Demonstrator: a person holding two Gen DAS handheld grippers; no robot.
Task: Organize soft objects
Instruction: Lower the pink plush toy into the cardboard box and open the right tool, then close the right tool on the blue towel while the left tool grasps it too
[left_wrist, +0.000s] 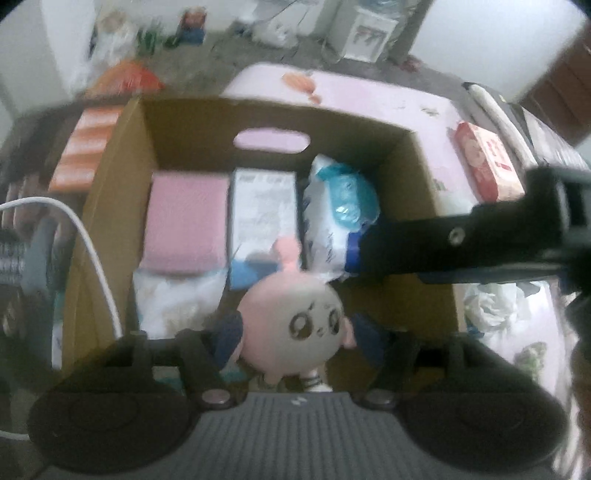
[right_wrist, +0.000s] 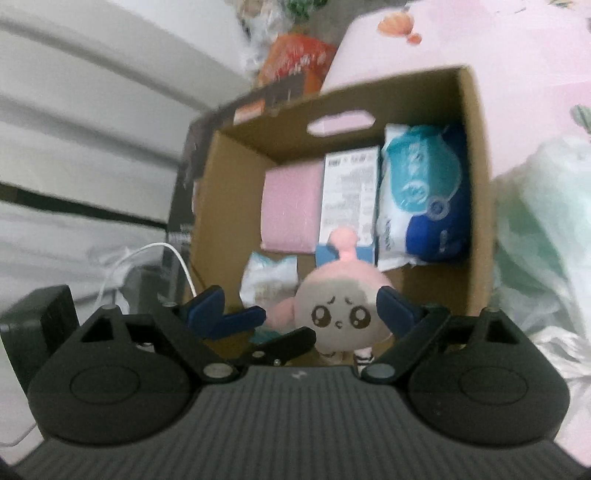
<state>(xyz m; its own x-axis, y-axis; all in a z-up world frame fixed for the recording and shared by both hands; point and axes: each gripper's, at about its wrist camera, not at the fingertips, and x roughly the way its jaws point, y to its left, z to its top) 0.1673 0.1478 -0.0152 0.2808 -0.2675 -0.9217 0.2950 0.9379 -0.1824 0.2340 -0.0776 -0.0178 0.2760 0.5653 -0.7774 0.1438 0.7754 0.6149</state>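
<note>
1. Task item. The pink plush toy (left_wrist: 295, 317), round-bodied with a printed face and a knob on top, hangs over the near edge of the cardboard box (left_wrist: 110, 192), at 6 o'clock of its opening. It is not yet set down inside.

2. Tongs. The left gripper (left_wrist: 297, 332) appears clenched on the plush toy, its blue pads pressed against both flanks. The right gripper (right_wrist: 303, 308) is released and spread wide. One pad sits beside the toy at 3 o'clock and the other stands well apart at 9 o'clock.

3. Handling, as I judge it. The toy is light, soft and compressible, with no breakage risk. It will squash and may swing or twist in the grip. The best hold is across the widest part of the body, not the thin limbs or the top knob.

4. Surroundings. The far half of the box is filled in a row:
- a pink pack (left_wrist: 184, 221) at 10 o'clock;
- a white carton (left_wrist: 262, 206) at 12 o'clock;
- a blue wipes pack (left_wrist: 343, 206) at 2 o'clock.

A small white packet (left_wrist: 173, 299) lies at 8 o'clock. Bare box floor shows at 4 o'clock.

5. Obstructions. The right gripper's finger reaches across the box from 3 o'clock, crowding that free corner. A white cable (left_wrist: 96, 258) trails over the left wall. A red pack (left_wrist: 487, 162) lies outside the box on the pink bedding.
</note>
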